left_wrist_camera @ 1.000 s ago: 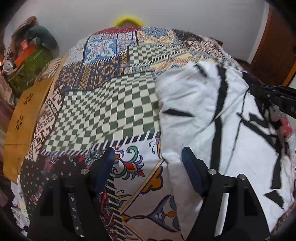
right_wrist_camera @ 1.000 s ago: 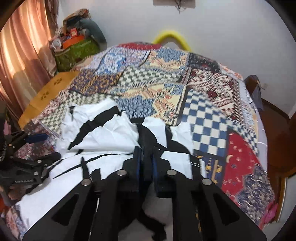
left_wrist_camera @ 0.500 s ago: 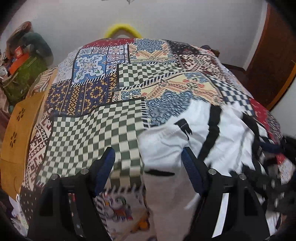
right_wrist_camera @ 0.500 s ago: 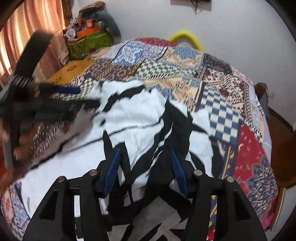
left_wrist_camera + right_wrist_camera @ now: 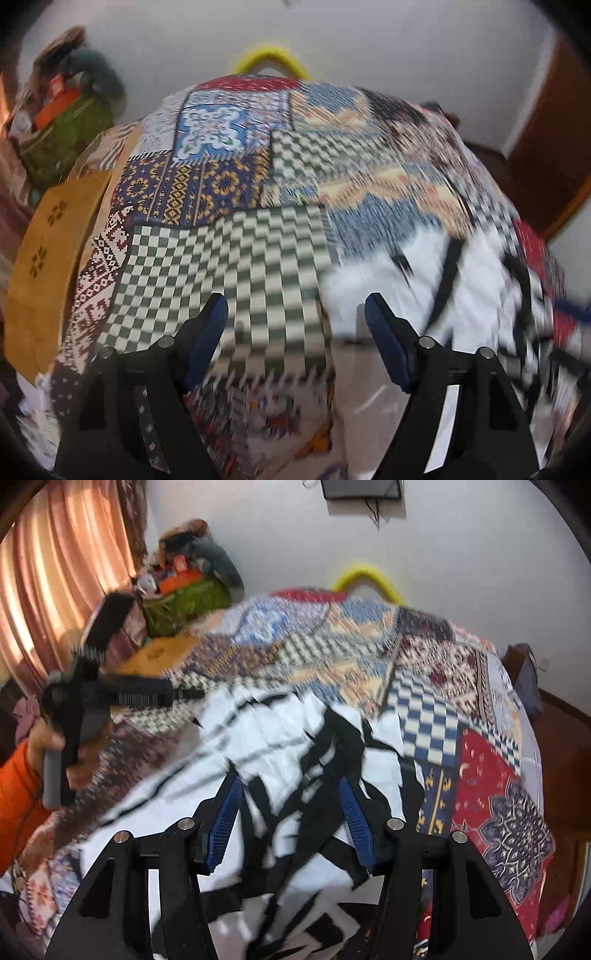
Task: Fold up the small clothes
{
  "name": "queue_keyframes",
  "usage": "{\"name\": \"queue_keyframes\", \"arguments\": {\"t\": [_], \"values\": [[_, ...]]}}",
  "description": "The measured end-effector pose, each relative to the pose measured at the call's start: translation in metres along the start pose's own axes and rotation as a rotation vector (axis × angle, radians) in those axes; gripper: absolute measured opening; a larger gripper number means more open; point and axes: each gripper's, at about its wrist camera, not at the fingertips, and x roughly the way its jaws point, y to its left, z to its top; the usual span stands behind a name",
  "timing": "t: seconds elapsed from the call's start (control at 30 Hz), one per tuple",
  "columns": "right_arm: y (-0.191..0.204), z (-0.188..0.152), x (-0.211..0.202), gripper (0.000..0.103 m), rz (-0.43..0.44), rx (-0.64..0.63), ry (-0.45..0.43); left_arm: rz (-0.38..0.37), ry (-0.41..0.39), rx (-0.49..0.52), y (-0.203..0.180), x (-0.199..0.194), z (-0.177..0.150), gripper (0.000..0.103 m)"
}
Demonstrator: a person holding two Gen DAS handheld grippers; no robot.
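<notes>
The patchwork bedspread (image 5: 229, 280) fills most of both views, and your white garment with black stripes (image 5: 280, 746) lies spread on it: center and lower half of the right wrist view, lower right of the left wrist view, all smeared by motion blur. It looks opened out flat, not yet folded, so you seem to be between grasps, at the start of a fold. Your right gripper (image 5: 290, 806) hangs above the cloth at bottom center, fingers spread wide, pinching nothing. Your left gripper (image 5: 295, 321), also spread and empty, sits over the green checked patch with its right-hand finger at the garment's blurred edge. Next you'll likely need to settle both tools, then pinch an edge or corner with each before carrying it across.
</notes>
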Motion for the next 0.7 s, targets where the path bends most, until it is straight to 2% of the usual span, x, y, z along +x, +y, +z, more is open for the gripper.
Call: {"name": "queue_keyframes", "arguments": {"t": [0.13, 0.27, 0.37, 0.43, 0.5, 0.7], "values": [[0.015, 0.003, -0.001, 0.052, 0.032, -0.037, -0.002, -0.066, 0.029, 0.093, -0.018, -0.022, -0.03, 0.076], [0.022, -0.01, 0.018, 0.052, 0.051, -0.02, 0.054, -0.129, 0.066, 0.143, -0.039, -0.028, -0.056, 0.081], [0.022, -0.029, 0.037, 0.051, 0.056, 0.016, 0.146, -0.097, 0.128, 0.205, -0.057, -0.015, -0.077, 0.081], [0.022, -0.042, 0.042, 0.051, 0.053, 0.024, 0.193, -0.065, 0.132, 0.229, -0.063, -0.01, -0.089, 0.082], [0.024, -0.049, 0.039, 0.051, 0.042, 0.0, 0.209, -0.054, 0.103, 0.233, -0.062, -0.017, -0.098, 0.084], [0.035, -0.065, 0.023, 0.051, 0.022, -0.062, 0.25, -0.059, 0.112, 0.241, -0.057, -0.038, -0.121, 0.084]]}}
